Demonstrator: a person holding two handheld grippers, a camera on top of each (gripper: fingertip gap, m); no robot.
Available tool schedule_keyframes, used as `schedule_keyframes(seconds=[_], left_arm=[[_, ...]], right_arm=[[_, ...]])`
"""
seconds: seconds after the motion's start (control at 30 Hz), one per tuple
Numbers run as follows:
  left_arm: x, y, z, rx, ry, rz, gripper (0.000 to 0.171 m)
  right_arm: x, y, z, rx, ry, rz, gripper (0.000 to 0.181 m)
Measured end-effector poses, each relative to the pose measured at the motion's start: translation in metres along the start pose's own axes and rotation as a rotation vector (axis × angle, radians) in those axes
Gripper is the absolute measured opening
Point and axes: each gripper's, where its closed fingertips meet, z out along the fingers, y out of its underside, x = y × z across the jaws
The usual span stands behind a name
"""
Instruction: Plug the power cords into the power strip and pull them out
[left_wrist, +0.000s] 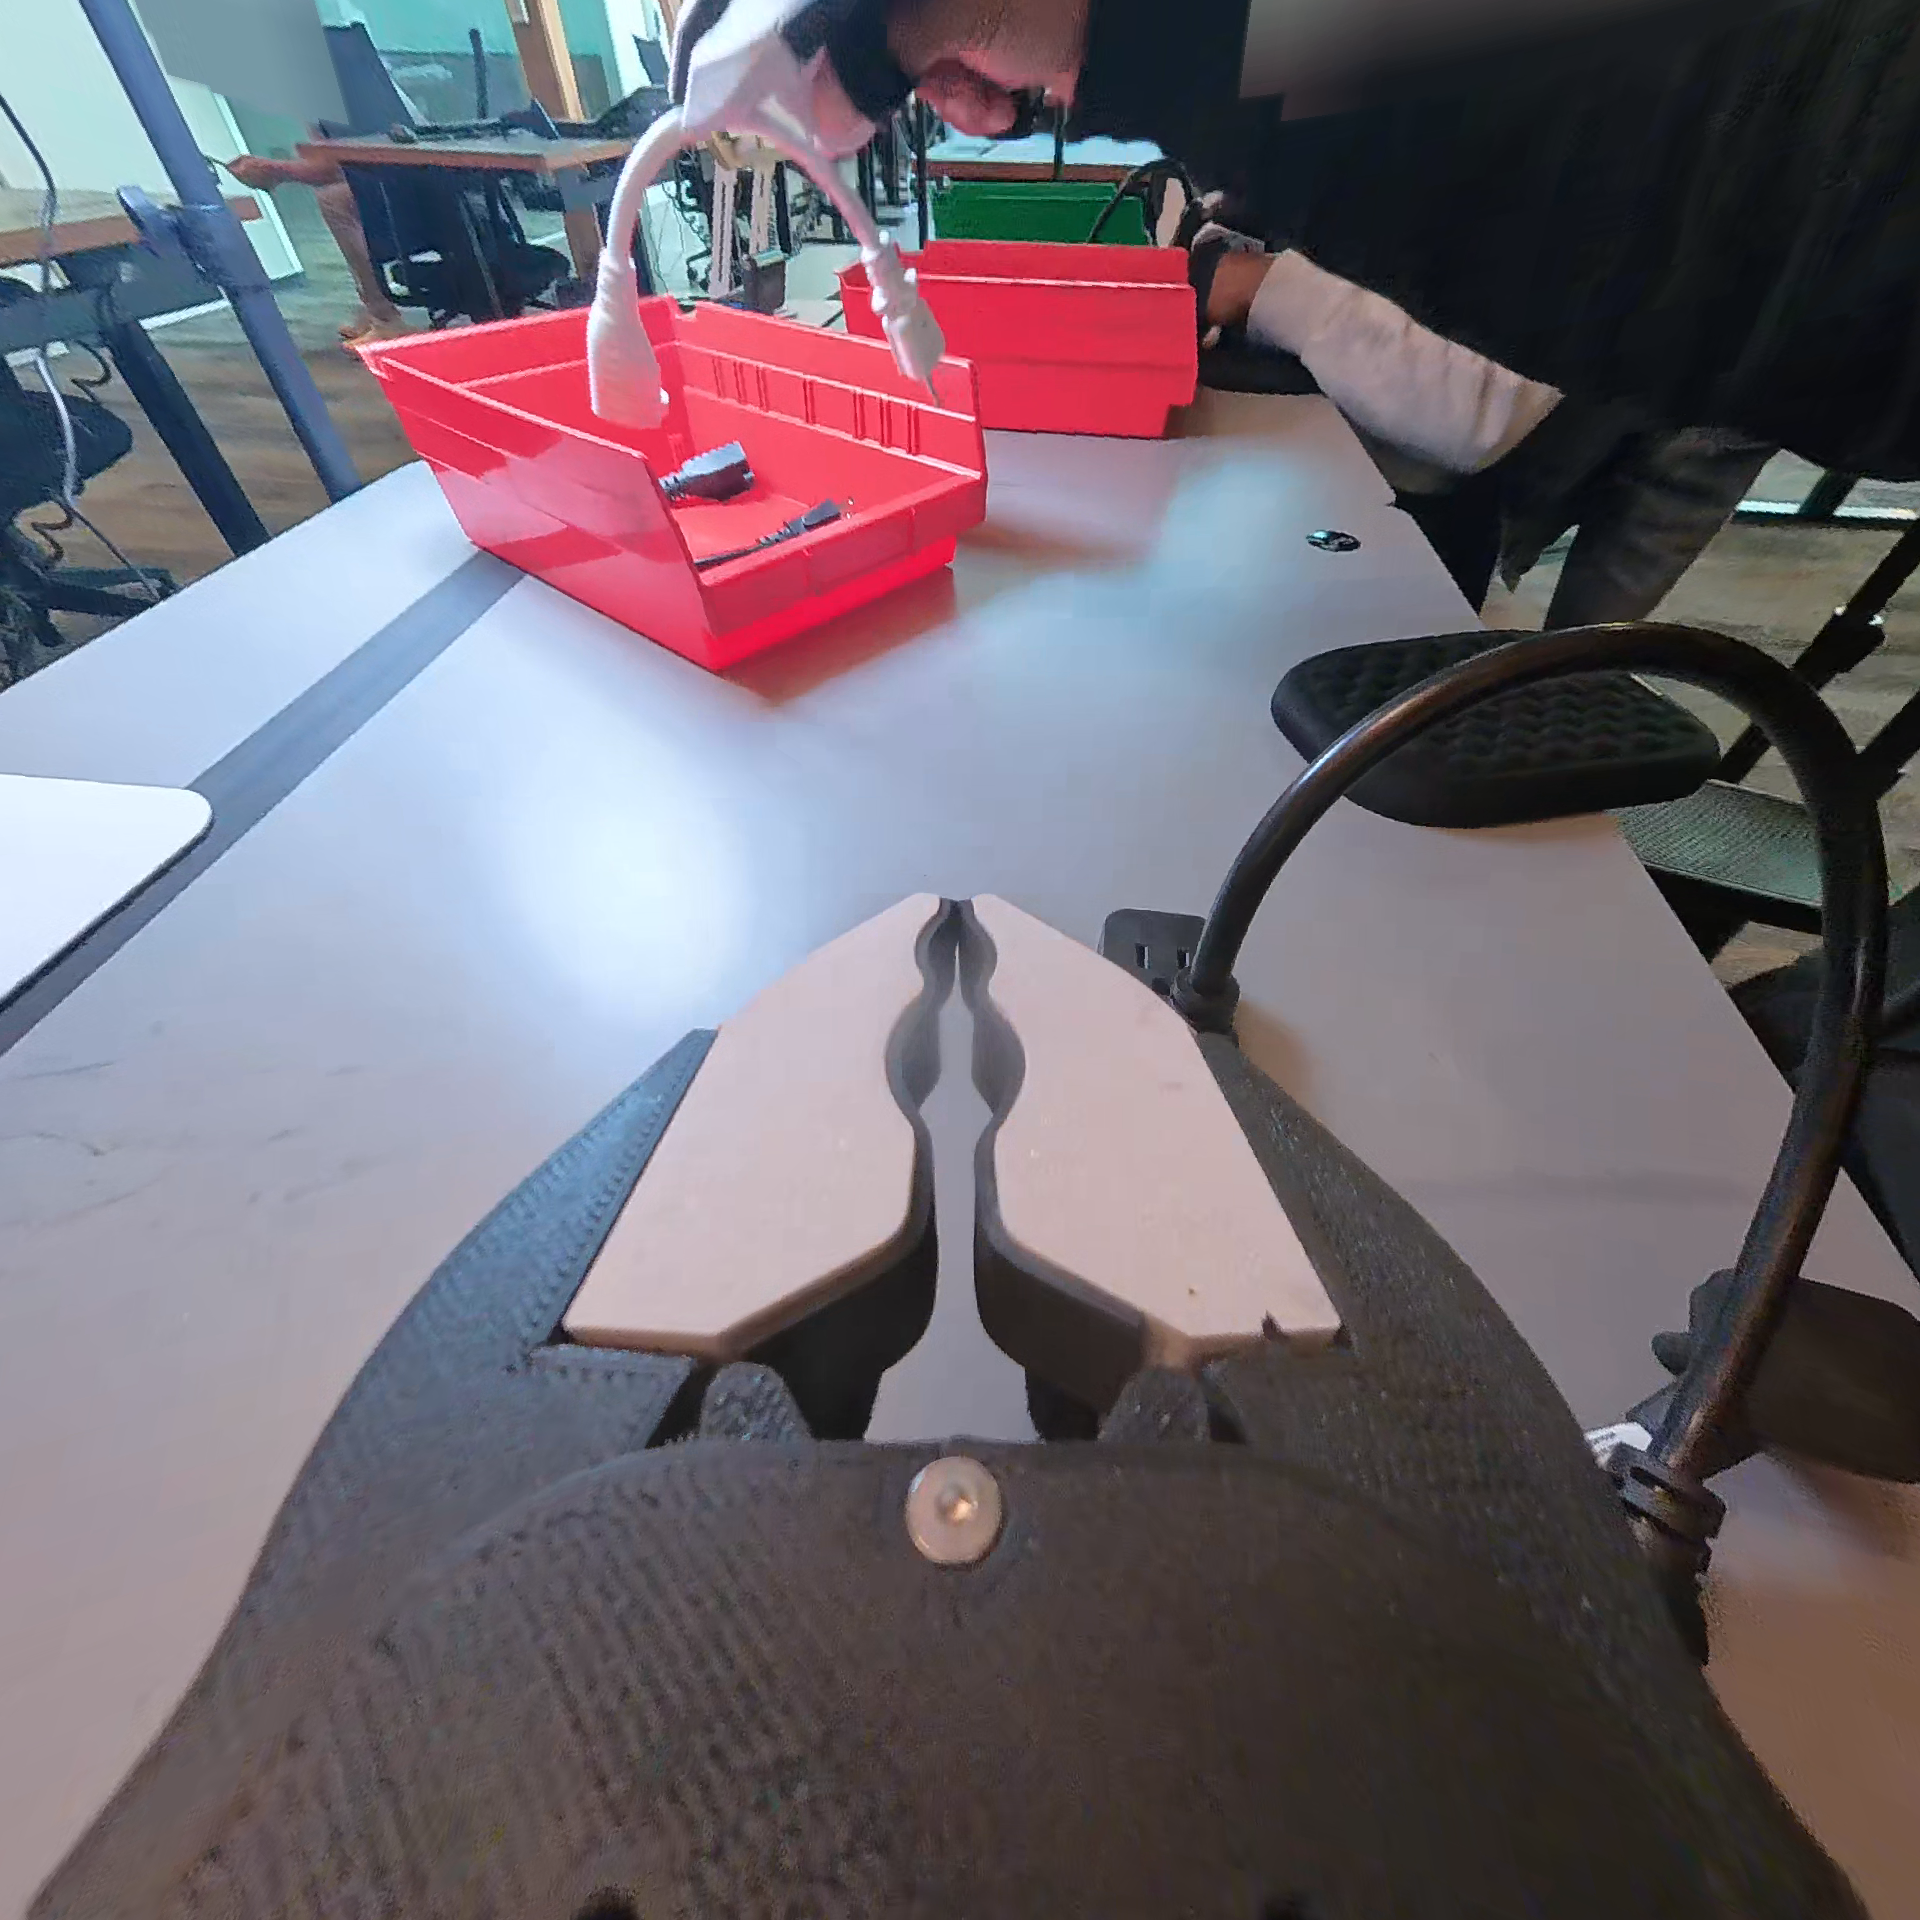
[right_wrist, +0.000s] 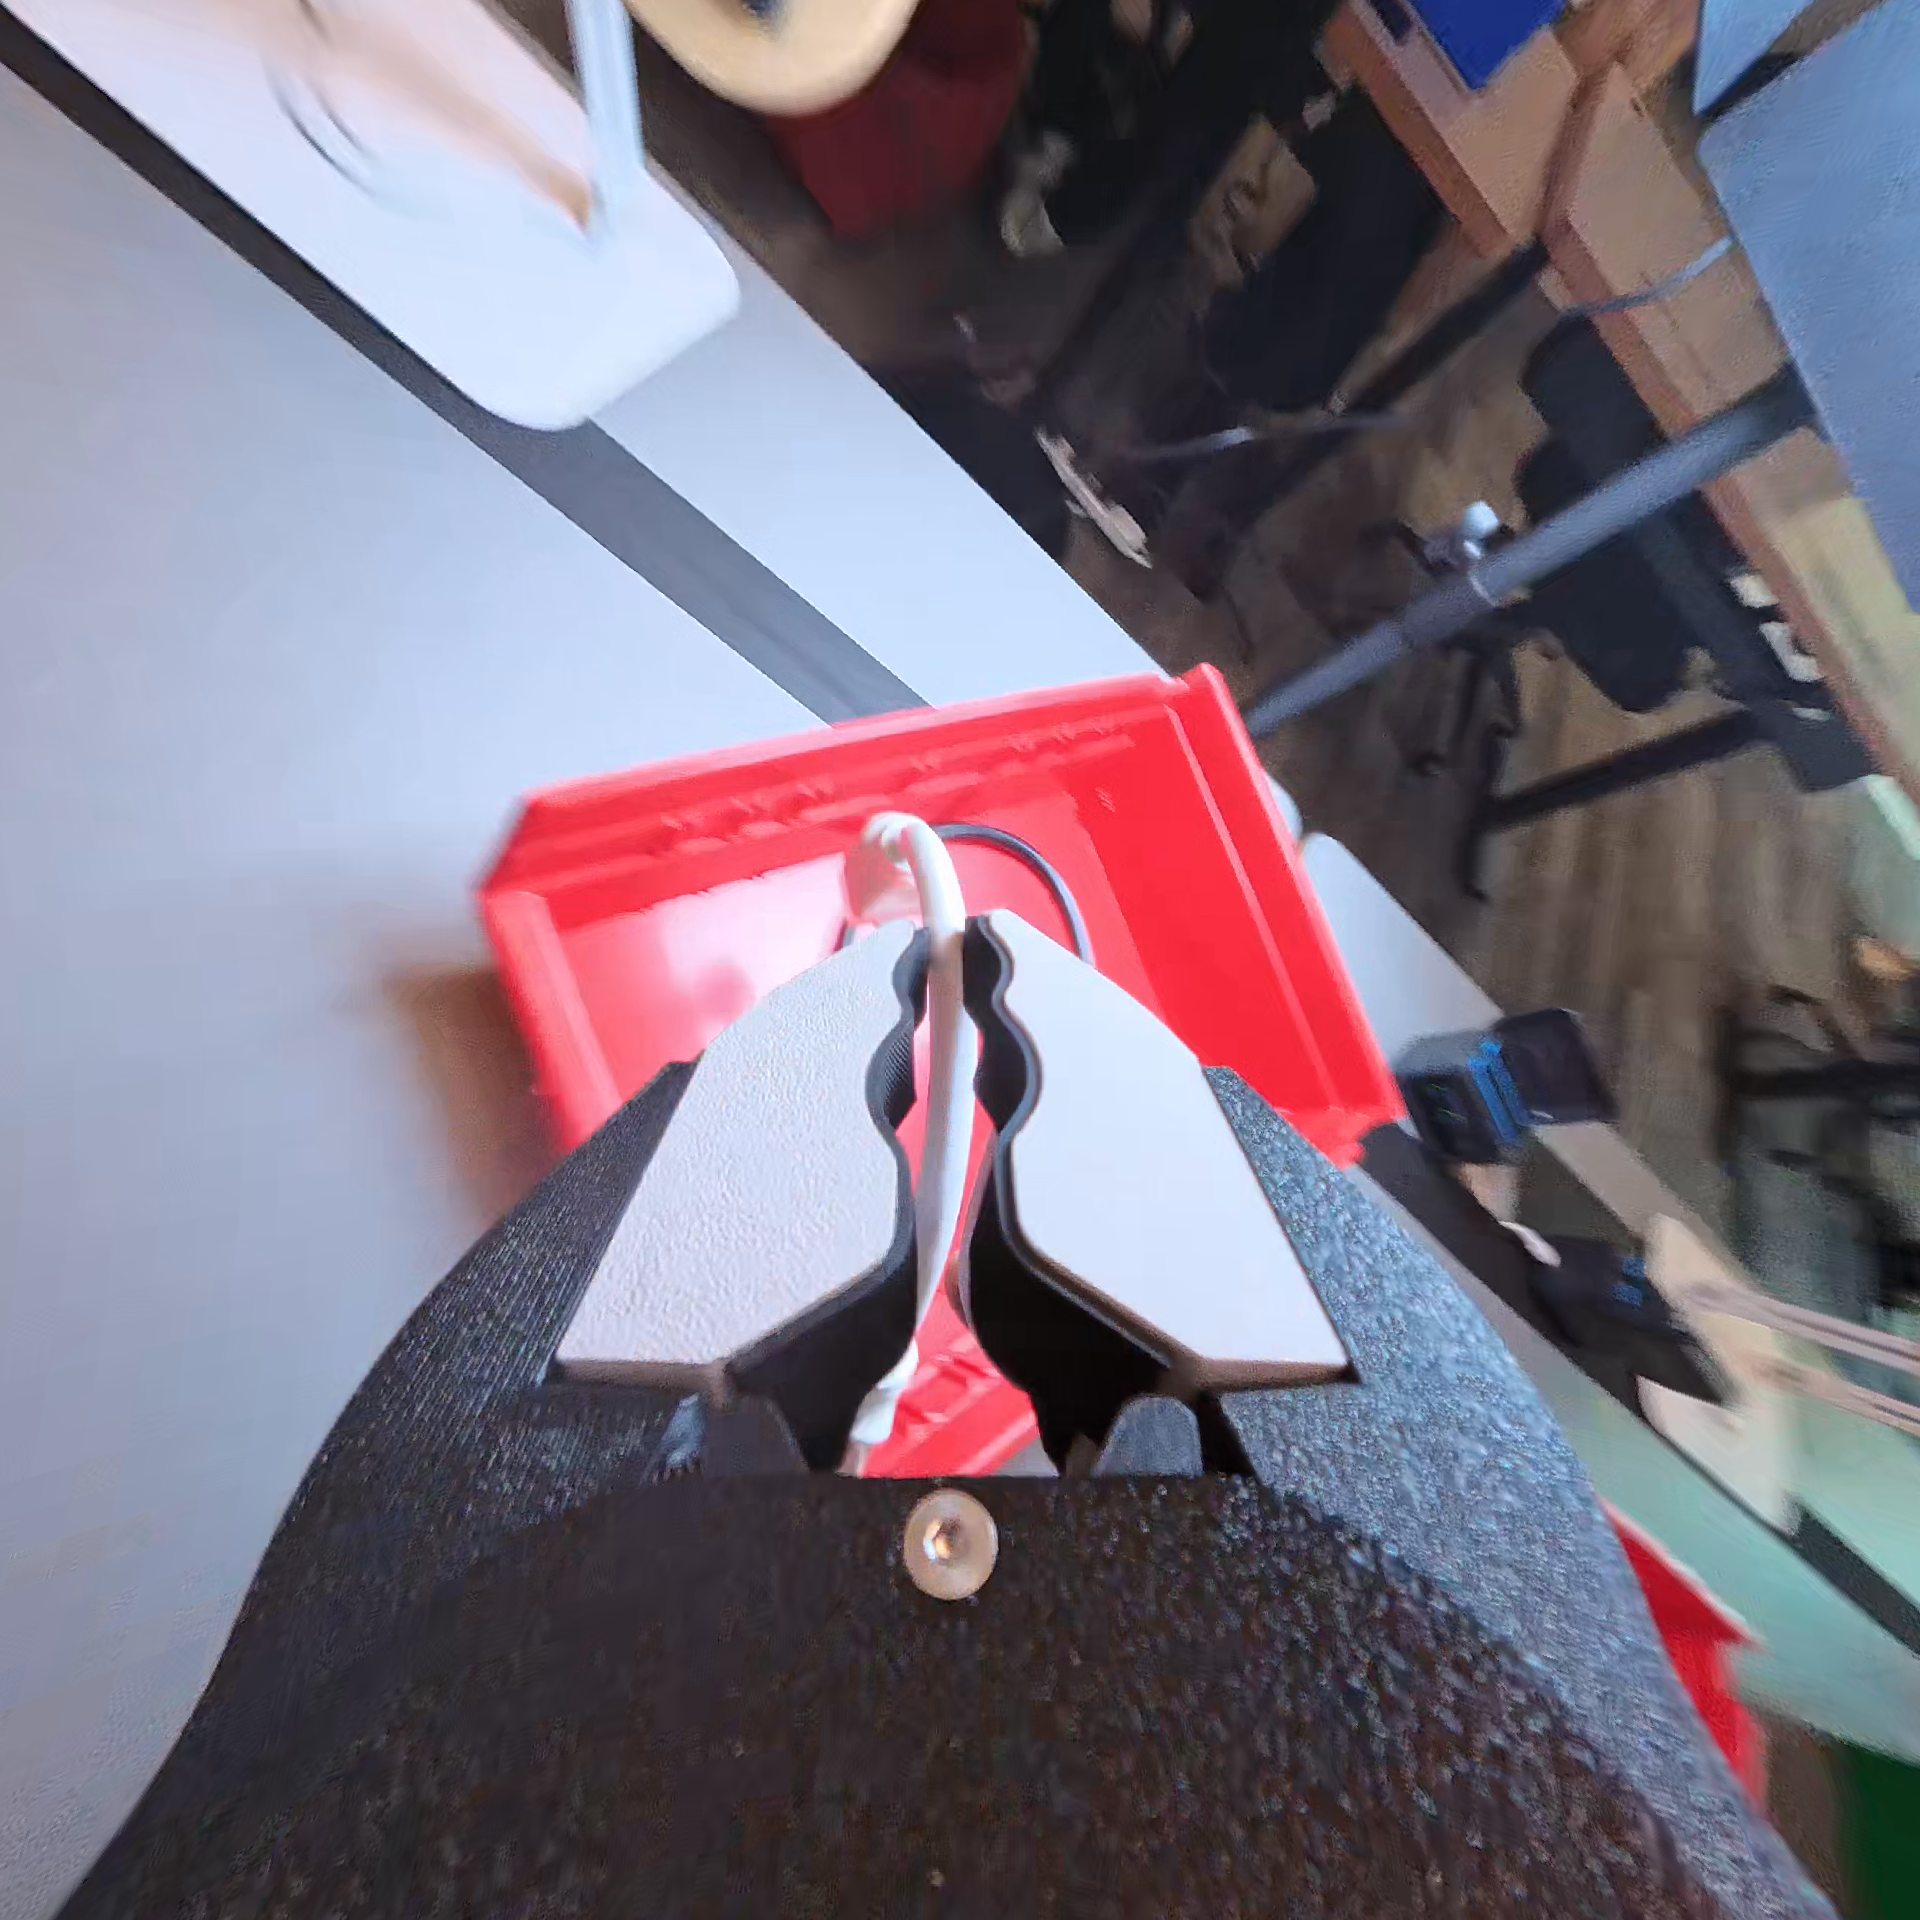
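My left gripper (left_wrist: 958, 912) is shut with nothing between its pads, low over the grey table (left_wrist: 623, 831). Just right of its fingers lies the black power strip (left_wrist: 1148, 940), with a black cord (left_wrist: 1455, 686) plugged in and arching off to the right. My right gripper (right_wrist: 940, 935) is shut on a white power cord (right_wrist: 948, 1091) and holds it above a red bin (right_wrist: 1299, 883). In the left wrist view this cord (left_wrist: 634, 229) hangs in a loop from the right gripper (left_wrist: 769, 83), both its ends dangling over the bin (left_wrist: 540, 457).
A black adapter (left_wrist: 712, 473) and a small black plug lie in the near bin. A second red bin (left_wrist: 1060, 343) and a green bin (left_wrist: 1029, 213) stand behind. A white pad (left_wrist: 83, 862) lies at the left. A person's sleeve (left_wrist: 1382, 364) and a black chair (left_wrist: 1496, 727) are at the right.
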Motion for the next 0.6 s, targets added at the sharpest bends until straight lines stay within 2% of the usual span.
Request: schedule_keyframes(seconds=[0.1,0.2,0.37,0.53,0.6], left_arm=[[-0.001,0.001,0.000,-0.004,-0.002,-0.024,0.000],[-0.001,0.006,0.002,-0.030,-0.001,-0.059,0.000],[-0.004,0.014,0.005,-0.052,-0.007,-0.098,0.004],[-0.008,0.019,0.006,-0.061,-0.015,-0.116,0.006],[-0.009,0.017,0.007,-0.059,-0.019,-0.148,0.014]], right_arm=[[0.022,0.016,0.025,-0.104,0.077,-0.076,0.007],[0.034,0.022,0.045,-0.136,0.119,-0.123,0.002],[0.026,0.033,0.069,-0.173,0.100,-0.105,0.003],[0.004,0.019,0.062,-0.034,0.035,0.005,0.003],[-0.011,0.010,0.051,0.049,-0.034,0.085,0.003]])
